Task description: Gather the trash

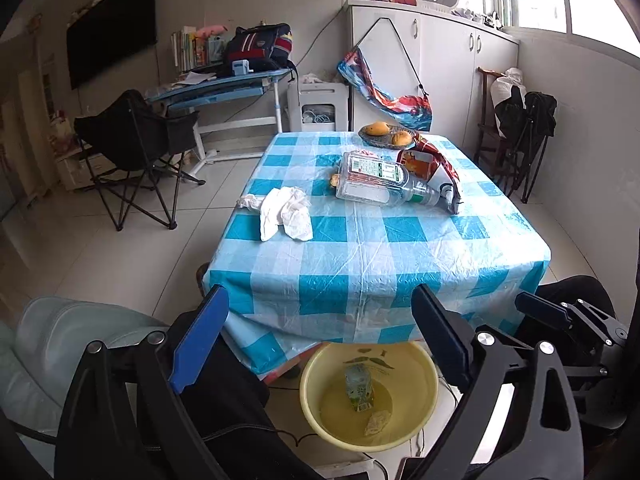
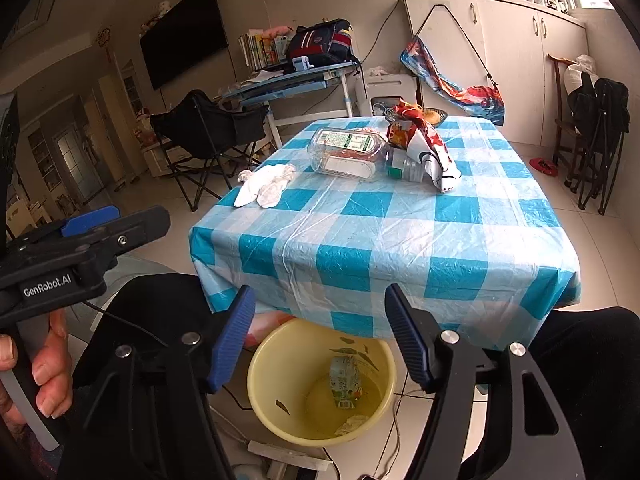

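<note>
A basin (image 1: 320,408) stands on the floor just before the desk (image 1: 360,264), partly under its near edge, with a carton (image 1: 359,386) upright in it and a crumpled scrap (image 1: 378,422) lying before the carton. On the desk, crumpled tissues (image 1: 286,212) lie to the left, a bottle (image 1: 380,178) on its side mid-desk, a snack bag (image 1: 434,168) touching its right end, and a fruit bowl (image 1: 386,136) behind them at the far edge.

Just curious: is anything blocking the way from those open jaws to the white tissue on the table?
Nothing visible. The tissue lies alone near the table's left edge, apart from the bottle; only bare tablecloth lies between.
</note>
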Demonstrator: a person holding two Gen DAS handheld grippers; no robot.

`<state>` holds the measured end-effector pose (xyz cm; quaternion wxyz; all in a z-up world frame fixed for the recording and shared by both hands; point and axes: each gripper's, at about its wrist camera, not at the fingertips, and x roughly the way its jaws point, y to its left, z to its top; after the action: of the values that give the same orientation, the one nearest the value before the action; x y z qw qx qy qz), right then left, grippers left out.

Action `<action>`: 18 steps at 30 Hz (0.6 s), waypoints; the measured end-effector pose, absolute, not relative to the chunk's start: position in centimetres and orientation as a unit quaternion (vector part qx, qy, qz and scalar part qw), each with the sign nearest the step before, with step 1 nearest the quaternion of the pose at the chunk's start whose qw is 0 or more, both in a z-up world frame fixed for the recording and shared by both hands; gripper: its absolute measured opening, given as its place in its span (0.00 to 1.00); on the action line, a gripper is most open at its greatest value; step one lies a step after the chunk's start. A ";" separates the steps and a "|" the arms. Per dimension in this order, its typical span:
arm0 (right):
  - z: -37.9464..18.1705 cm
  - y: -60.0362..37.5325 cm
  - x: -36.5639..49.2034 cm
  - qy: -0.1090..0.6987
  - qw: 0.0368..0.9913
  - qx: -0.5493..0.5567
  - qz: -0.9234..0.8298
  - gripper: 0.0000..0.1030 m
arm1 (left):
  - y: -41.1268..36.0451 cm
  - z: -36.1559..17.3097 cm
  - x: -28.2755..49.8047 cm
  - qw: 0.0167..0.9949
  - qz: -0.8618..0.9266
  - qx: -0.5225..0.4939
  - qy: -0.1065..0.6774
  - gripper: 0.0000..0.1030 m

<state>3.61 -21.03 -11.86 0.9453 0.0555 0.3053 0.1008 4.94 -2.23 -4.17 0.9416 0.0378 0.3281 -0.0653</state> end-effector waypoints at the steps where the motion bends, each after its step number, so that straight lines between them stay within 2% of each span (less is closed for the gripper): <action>1: -11.7 -20.9 3.5 0.303 0.946 0.052 0.102 0.65 | -2.1 -4.0 4.9 0.943 -0.063 0.036 0.326 0.87; 18: -11.3 -20.3 3.7 0.302 0.947 0.044 0.100 0.71 | -1.0 -3.6 4.7 0.950 -0.028 0.020 0.310 0.91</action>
<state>3.65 -20.29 -11.29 0.9470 0.0440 0.3021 0.1000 4.75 -0.96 -3.63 0.9501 0.0204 0.3100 -0.0282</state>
